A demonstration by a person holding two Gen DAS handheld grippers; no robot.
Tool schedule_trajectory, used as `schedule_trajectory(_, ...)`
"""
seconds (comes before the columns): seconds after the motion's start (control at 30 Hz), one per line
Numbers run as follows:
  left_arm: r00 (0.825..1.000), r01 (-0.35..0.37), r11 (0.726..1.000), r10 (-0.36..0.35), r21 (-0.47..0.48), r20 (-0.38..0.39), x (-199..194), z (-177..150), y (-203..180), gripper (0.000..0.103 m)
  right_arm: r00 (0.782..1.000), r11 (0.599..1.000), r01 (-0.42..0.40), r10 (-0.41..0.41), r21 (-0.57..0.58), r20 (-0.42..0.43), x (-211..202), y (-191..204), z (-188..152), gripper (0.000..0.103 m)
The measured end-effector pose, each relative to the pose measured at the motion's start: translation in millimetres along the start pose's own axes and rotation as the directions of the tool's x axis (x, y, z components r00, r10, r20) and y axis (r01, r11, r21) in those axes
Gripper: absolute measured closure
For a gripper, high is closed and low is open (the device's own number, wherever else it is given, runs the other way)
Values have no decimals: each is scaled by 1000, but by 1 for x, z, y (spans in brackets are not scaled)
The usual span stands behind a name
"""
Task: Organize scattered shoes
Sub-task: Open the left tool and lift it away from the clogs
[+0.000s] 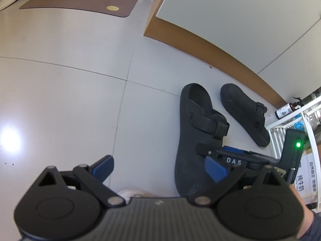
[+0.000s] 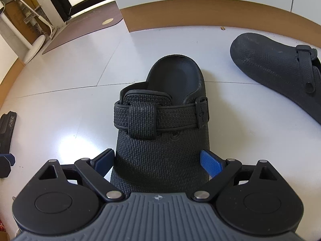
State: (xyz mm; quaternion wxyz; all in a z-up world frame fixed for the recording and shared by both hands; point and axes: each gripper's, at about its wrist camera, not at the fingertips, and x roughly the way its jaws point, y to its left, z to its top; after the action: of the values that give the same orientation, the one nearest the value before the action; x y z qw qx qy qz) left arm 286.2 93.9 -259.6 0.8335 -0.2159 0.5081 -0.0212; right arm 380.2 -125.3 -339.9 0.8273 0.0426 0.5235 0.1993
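**Desk:** What did the floor (image 2: 60, 104) look like?

**Photographer:** Pale tile, wide and bare to the left, shut in by a brown skirting (image 2: 200, 14) along the far wall. A brown mat (image 1: 80, 0) lay well off by the doorway.

**Desk:** And the shoes?

**Photographer:** Two black clogs. The near clog (image 2: 160, 132) sat flat, toe toward the camera, heel toward the wall. The far clog (image 2: 280, 70) lay angled to its right, close to the skirting, apart from its mate.

**Desk:** The claws?

**Photographer:** The right claw (image 2: 160, 162) straddled the near clog's toe, blue pads at either side, seemingly touching but not visibly squeezing; likely set there to swing it parallel with its pair. The left claw (image 1: 158, 168) hung spread wide over bare tile, holding nothing. A white rack (image 1: 291, 124) crowded the right edge, so the left offered freer room.
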Motion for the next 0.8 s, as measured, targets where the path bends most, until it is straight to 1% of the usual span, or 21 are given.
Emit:
schedule_trajectory(0.1,1000,-2,1000,2,3,4,0,0,-3,4,1000,999,-22,23,35,-7,-3,-5,1,7)
schedule_trajectory(0.17,1000,-4,1000,4,4,7,1,0,-4,4,999,999,-34,34,38,-5,-7,-6,2,7)
schedule_trajectory(0.33,1000,8,999,-9,33,19,0,3,-16,4,999,998,-46,45,40,27,-29,-8,2,7)
schedule_trajectory(0.47,999,33,997,-35,65,24,-2,7,-30,5,997,995,-67,63,77,50,-57,-18,-2,7)
schedule_trajectory(0.6,998,53,991,-57,124,23,-2,16,-55,7,992,985,-96,83,146,92,-96,-35,-12,7)
schedule_trajectory(0.8,997,69,967,-75,246,17,-3,34,-99,11,986,970,-120,91,213,143,-143,-62,-30,7)
